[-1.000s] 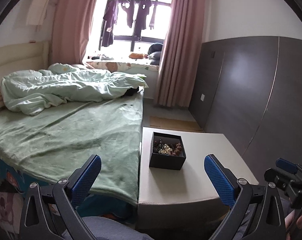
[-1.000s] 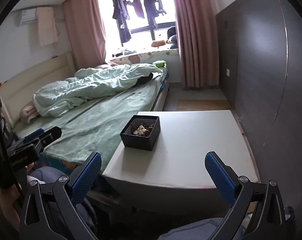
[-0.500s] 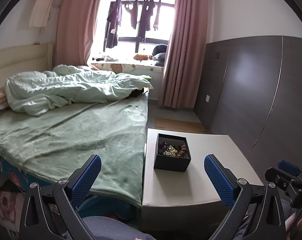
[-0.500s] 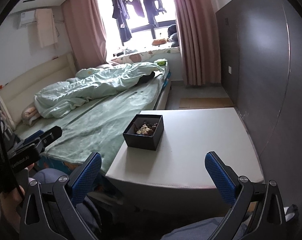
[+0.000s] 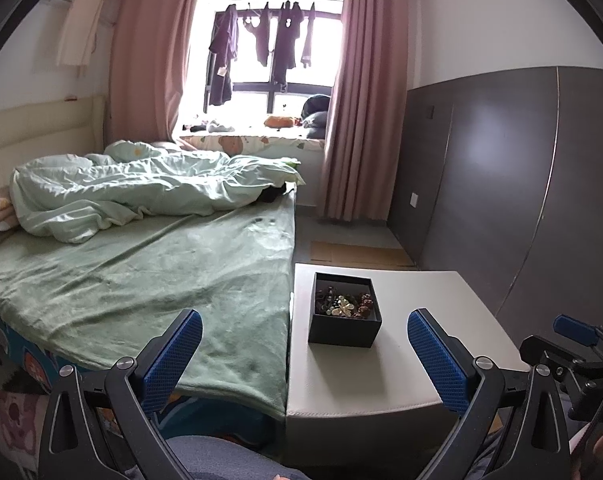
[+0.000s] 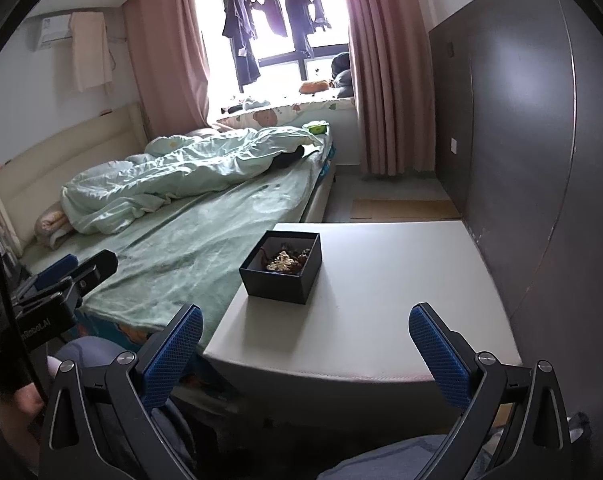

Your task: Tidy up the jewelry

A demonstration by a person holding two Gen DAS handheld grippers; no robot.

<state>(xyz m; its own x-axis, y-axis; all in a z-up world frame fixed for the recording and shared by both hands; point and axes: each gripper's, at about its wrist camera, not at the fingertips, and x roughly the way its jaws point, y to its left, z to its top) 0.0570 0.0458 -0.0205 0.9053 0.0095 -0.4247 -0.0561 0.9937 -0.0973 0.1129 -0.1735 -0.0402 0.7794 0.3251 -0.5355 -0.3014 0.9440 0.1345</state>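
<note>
Right now the black box of tangled jewelry sits on the white table beside the bed. Both the left gripper and right gripper are wide open, holding nothing. A hard grab could tip the box.

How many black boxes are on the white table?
1. The black box sits on the white table, near its edge beside the bed, open and holding a pile of jewelry.

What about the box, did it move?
No. The box sits by the same table edge beside the bed; only the camera view shifted.
</note>
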